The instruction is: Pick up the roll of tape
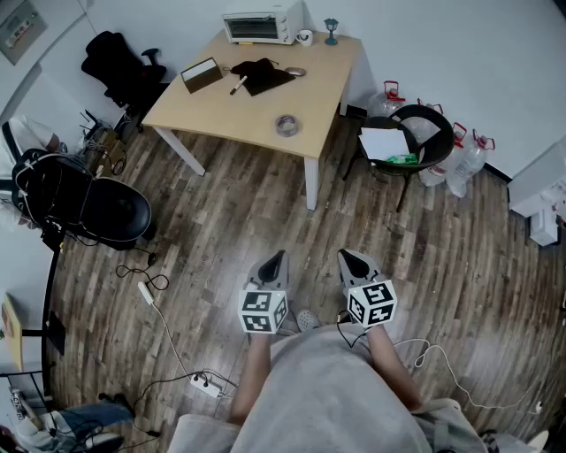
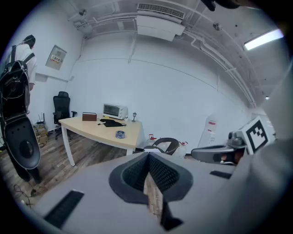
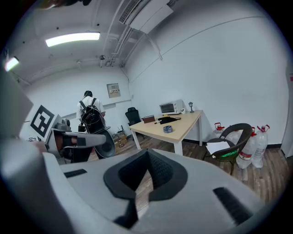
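Found lying flat on the pale rectangular wooden table [image 1: 327, 84], near its edge facing the person and toward that edge's right corner: greyish ring-shaped roll of tape [image 1: 286, 125]. Further back on the same table: white toaster oven [image 1: 262, 24] at the far edge, black cloth [image 1: 263, 76] about mid-top, brown box [image 1: 202, 74] toward the left edge. Left gripper [image 1: 278, 258] and right gripper [image 1: 350, 257] held side by side over the dark plank floor [image 1: 221, 221], well apart from the table and the tape, both aimed toward them. Left claw clenched, dark pads meeting, nothing between (confirmed in the left gripper view). Right claw likewise clenched on nothing. Black round chair [image 1: 433, 119] bearing white papers [image 1: 385, 142], standing just right of the table.
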Tool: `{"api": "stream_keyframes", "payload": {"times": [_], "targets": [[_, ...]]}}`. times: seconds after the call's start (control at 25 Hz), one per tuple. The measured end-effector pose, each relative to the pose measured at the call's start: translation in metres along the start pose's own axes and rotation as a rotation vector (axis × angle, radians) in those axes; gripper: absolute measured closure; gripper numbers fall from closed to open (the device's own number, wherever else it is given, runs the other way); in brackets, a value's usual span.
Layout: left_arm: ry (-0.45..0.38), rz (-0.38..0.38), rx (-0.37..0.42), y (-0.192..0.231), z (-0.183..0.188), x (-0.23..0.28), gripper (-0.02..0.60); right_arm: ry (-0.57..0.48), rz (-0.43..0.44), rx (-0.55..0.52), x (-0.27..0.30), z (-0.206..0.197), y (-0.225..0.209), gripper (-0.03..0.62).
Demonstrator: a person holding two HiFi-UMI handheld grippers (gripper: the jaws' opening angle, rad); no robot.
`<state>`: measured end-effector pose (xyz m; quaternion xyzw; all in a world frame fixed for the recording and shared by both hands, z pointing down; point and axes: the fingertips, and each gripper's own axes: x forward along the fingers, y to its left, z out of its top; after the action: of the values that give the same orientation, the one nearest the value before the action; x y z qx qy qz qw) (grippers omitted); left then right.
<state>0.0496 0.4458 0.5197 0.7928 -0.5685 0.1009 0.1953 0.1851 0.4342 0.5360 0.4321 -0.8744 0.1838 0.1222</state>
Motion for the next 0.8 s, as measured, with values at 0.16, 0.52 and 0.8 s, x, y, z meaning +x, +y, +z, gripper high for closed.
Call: {"api": "stream_keyframes", "payload": {"times": [0.16,0.52,0.8], "targets": [[0.0,-0.001,0.005,0.006,0.003,0.002,0.575,0.003,-0.006,0.007,0.003,-0.003,0.002,0.591],[-0.028,-0.002,0.007,0.004,0.007,-0.005,0.575,-0.026,0.032,0.017,-0.001,0.004,0.011,0.591],[-0.037,0.036,0.01,0.014,0.002,-0.017,0.555,-0.058,0.115,0.039,0.005,0.01,0.032,0.58]]}}
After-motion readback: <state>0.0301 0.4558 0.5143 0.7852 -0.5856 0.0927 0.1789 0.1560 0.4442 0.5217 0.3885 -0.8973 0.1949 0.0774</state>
